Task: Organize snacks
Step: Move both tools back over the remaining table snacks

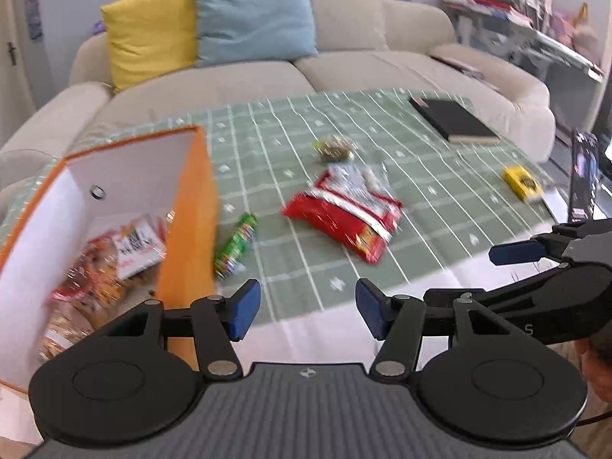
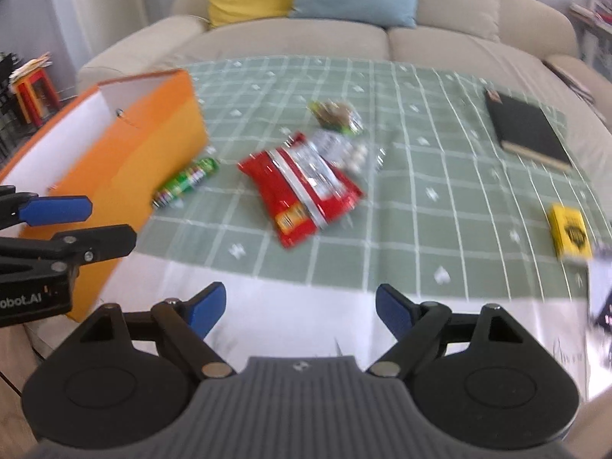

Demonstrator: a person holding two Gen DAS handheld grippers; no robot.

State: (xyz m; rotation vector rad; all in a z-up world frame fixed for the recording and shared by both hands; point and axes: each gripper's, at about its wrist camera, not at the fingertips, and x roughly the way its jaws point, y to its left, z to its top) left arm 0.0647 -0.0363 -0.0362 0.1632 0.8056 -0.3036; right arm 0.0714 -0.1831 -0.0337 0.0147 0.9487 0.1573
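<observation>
Snacks lay spread on a green checked tablecloth [image 2: 440, 176] in front of a beige sofa [image 1: 344, 72]. A red snack bag [image 1: 346, 214] rested flat near the middle of the cloth. Just behind it was a small clear packet [image 1: 334, 148] with brown content and green edges; the picture was too blurred to read it. A green candy tube [image 1: 236, 243] lay beside the wall of the orange box [image 1: 193, 229], very near it or touching, I could not tell which. The box stood open at the left side of the table, and several snack packets [image 1: 95, 264] were already inside it.

The left gripper [image 1: 308, 313] hovered above the near edge of the table, next to the box, with its jaws apart and nothing between them. The right gripper [image 2: 300, 310] was also held over the near edge, jaws wide apart and empty. Both were well apart from the red bag.

A black notebook [image 2: 529, 134] lay at the far right of the cloth, and a small yellow box [image 2: 570, 235] was nearer, at the right edge. A yellow cushion [image 1: 151, 30] and a blue cushion [image 1: 254, 15] leaned on the sofa back.
</observation>
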